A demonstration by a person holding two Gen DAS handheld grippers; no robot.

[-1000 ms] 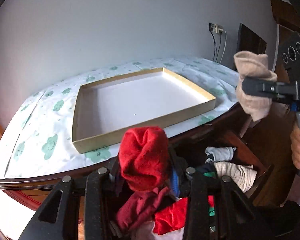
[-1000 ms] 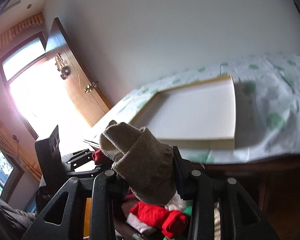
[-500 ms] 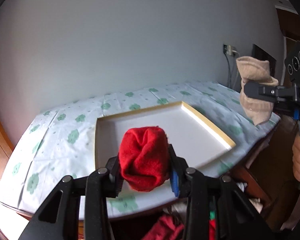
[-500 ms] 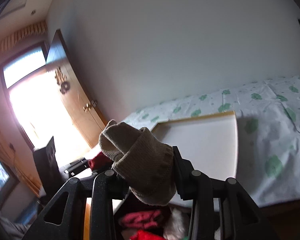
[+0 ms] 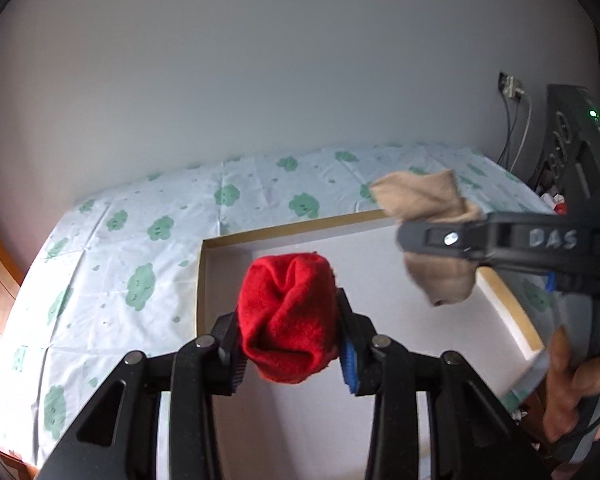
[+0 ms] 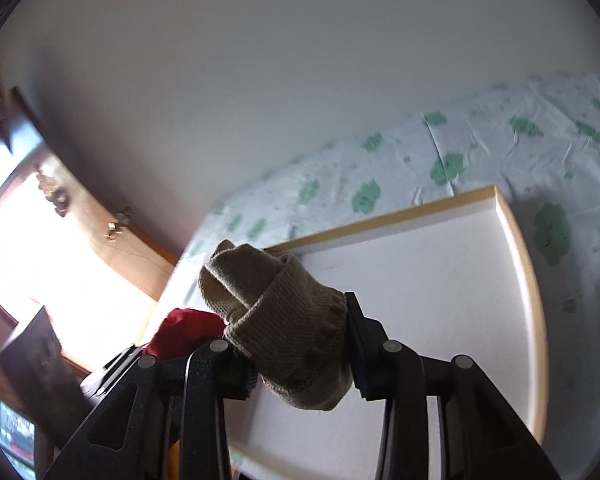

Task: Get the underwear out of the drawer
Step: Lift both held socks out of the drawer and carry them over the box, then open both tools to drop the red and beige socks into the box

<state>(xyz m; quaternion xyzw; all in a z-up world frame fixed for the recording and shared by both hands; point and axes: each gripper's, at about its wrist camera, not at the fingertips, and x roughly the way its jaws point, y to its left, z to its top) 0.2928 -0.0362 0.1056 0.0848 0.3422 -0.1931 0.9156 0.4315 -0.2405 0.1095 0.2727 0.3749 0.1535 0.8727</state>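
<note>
Red knitted bundle, rolled into a soft ball: clamped between the pads of the left tongs, sticking up above them, with its lower end sagging below the pad line. Grip looks firm; cloth bulges on both sides of the pads.

Beige knitted bundle, also rolled: clenched in the right tongs, folded cuff end pointing to about 10 o'clock in the right wrist view, rounded end hanging toward 5 o'clock. In the left wrist view the same beige bundle sits at about 2 o'clock from the red one, apart from it, pinched in the right tongs seen from the side.

Both bundles are out of the drawer; no drawer shows in either view.

Key relation: the shallow white cardboard tray with tan rim lies directly beyond and below both tongs. From the left tongs the tray floor runs from 12 to 3 o'clock, the near-left corner just behind the red bundle. From the right tongs the tray fills 12 to 4 o'clock. Tray long axis cannot be told through the fisheye bend. Judgement: the right tongs are further over the tray floor; the left hangs nearer its left edge.

Tray rests on the table under a pale cloth printed with green clouds. A person's hand grips the right handle at 4 o'clock.

Judgement: next move is lowering and releasing into the tray.
</note>
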